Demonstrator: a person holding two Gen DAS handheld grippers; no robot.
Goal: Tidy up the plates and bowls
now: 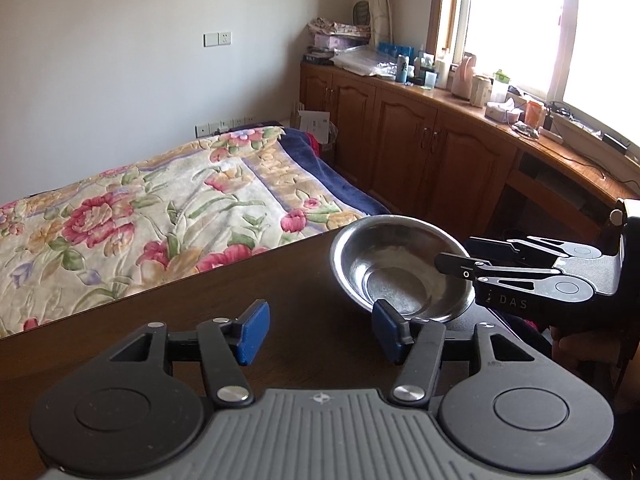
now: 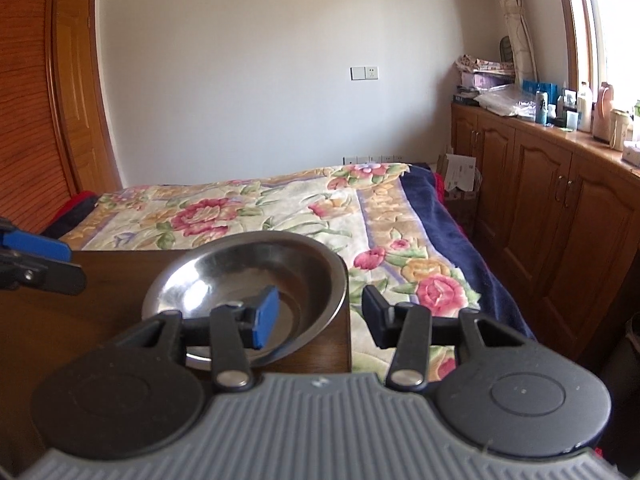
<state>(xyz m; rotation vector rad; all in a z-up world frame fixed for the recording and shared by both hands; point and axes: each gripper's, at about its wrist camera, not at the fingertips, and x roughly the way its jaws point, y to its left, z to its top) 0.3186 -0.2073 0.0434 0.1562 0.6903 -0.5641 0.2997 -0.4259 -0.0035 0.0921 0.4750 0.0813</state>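
Steel bowl [image 2: 244, 292] at the near right corner of the dark wooden table [image 1: 200, 340], close to both edges, flowered bed [image 2: 304, 216] beyond. Right gripper [image 2: 316, 320] spread wide across the bowl's right rim, one blue pad inside the basin, the other finger out past the table's right edge; nothing clamped yet. Left gripper [image 1: 320, 332] also wide and empty, over bare wood just left of the bowl. Likely risks: closing on the thin, sloped rim with a shallow bite, letting smooth metal slip or tilt out; nudging the bowl rightward off the corner before the pads meet; colliding with the left gripper nearby.
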